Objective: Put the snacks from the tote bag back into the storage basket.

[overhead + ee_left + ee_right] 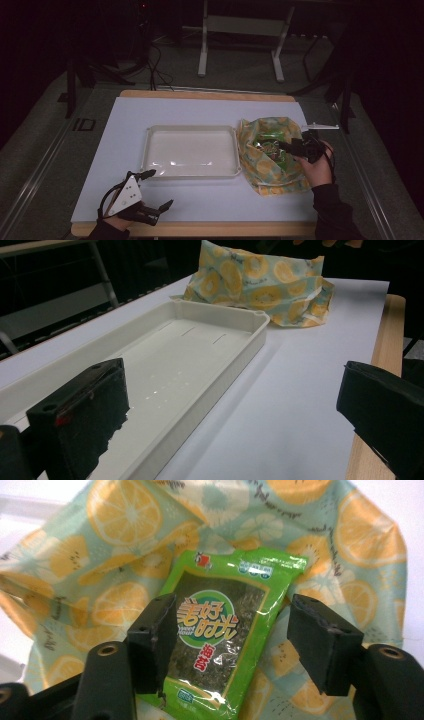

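Now, right gripper (227, 645) down inside the fruit-print bag (270, 155) at bench (200, 200) right, fingers (152, 640) spread either side of green seaweed packet (225, 630), left one at its edge, contact hard to tell; pkt's lower end cut off behind fingers. Left gripper (159, 189) near front edge, fingers spread wide, nothing between. White tray (150, 150) mid-bench, far wall blurry in glare.
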### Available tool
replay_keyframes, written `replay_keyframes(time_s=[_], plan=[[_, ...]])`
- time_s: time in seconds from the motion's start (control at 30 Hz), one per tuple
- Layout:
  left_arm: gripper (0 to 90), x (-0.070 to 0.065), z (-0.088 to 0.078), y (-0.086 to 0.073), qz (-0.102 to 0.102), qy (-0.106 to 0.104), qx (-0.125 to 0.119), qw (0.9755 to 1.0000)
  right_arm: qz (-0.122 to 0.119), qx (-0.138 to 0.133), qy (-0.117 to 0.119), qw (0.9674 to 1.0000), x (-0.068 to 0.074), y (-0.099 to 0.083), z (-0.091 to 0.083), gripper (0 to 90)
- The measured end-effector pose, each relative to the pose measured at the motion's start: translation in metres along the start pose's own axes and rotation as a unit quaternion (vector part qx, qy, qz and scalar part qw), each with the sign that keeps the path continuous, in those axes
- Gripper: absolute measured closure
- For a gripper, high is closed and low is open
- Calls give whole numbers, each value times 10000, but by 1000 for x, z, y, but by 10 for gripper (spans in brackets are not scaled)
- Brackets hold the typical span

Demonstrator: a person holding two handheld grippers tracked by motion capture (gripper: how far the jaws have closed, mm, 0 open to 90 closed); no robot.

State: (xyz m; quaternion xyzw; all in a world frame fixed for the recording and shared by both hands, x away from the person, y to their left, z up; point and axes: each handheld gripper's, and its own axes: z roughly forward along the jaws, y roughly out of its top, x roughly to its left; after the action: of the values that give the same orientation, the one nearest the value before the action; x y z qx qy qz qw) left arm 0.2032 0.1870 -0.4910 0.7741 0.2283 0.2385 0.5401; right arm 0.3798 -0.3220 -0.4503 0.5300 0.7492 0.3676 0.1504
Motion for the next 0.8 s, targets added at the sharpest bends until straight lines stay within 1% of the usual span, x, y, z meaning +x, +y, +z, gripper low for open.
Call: replay_keyframes(time_s=[0.13, 0.2, 0.23, 0.27, 0.3, 0.33, 0.37, 0.43, 0.5, 0.53, 0.7, 0.77, 0.8], plan=[[8, 0, 0, 0, -5, -11, 2, 10000, 27, 110, 3, 9999, -2, -1, 5, 387], [8, 0, 0, 0, -6, -9, 3, 10000, 127, 218, 23, 9997, -6, -2, 10, 400], [8, 0, 0, 0, -7, -11, 8, 10000, 127, 218, 23, 9997, -6, -2, 10, 400], [8, 0, 0, 0, -3, -11, 10, 10000, 203, 295, 76, 9993, -8, -2, 14, 403], [8, 0, 0, 0, -3, -11, 10, 10000, 203, 295, 76, 9993, -8, -2, 14, 403], [8, 0, 0, 0, 8, -11, 20, 10000, 228, 398, 84, 9989, -10, -3, 17, 427], [8, 0, 0, 0, 8, -11, 20, 10000, 240, 448, 96, 9987, -11, -3, 19, 429], [8, -1, 0, 0, 9, -14, 18, 10000, 242, 492, 87, 9985, -13, -4, 22, 451], [8, -1, 0, 0, 9, -17, 18, 10000, 277, 542, 94, 9981, -14, -5, 23, 453], [8, -1, 0, 0, 7, -16, 21, 10000, 296, 608, 106, 9977, -15, -6, 25, 473], [8, -1, 0, 0, 15, -16, 28, 10000, 327, 717, 118, 9968, -15, -7, 30, 505], [8, -1, 0, 0, 31, -10, 37, 10000, 388, 781, 128, 9961, -17, -7, 32, 547], [8, -1, 0, 0, 31, -10, 37, 10000, 388, 781, 128, 9961, -17, -7, 32, 547]])
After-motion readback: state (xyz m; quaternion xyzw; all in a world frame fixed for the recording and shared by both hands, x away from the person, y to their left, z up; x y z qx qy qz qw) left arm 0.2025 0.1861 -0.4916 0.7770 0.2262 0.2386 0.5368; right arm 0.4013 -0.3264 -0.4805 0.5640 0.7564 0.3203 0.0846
